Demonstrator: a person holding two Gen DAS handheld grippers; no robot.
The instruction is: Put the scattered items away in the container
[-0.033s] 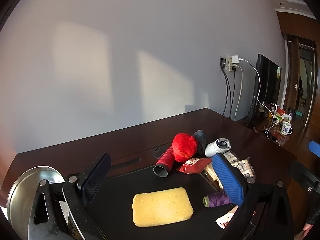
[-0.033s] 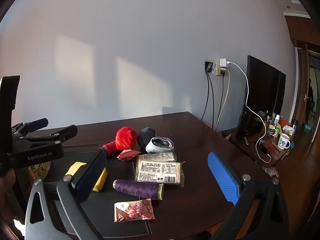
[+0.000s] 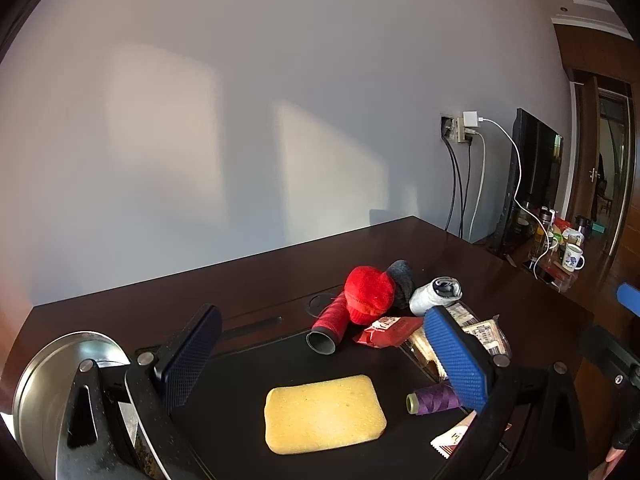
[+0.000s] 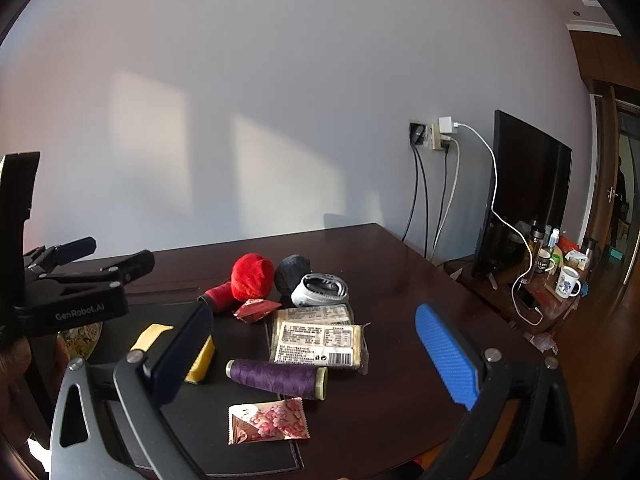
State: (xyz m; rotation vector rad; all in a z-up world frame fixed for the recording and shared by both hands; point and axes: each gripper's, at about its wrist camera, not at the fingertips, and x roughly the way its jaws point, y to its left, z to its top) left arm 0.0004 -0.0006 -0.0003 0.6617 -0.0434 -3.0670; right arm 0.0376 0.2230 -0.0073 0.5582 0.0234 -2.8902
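My left gripper (image 3: 324,354) is open and empty above a yellow sponge (image 3: 323,414) on a black mat (image 3: 248,372). A round metal tin (image 3: 48,384) sits at its left. My right gripper (image 4: 316,354) is open and empty above a purple thread spool (image 4: 276,378) and a pink snack packet (image 4: 268,420). Beyond lie two clear cracker packs (image 4: 318,340), a red snack packet (image 4: 256,309), a red thread spool (image 3: 330,322), a red sock ball (image 4: 252,276), a dark sock ball (image 4: 292,274) and a grey-white sock roll (image 4: 320,290).
The dark wooden table (image 4: 400,280) ends at a white wall. A black monitor (image 4: 520,200), cables and a low stand with mugs (image 4: 566,282) and bottles are at the right. The left gripper's body (image 4: 68,292) shows at the left of the right wrist view.
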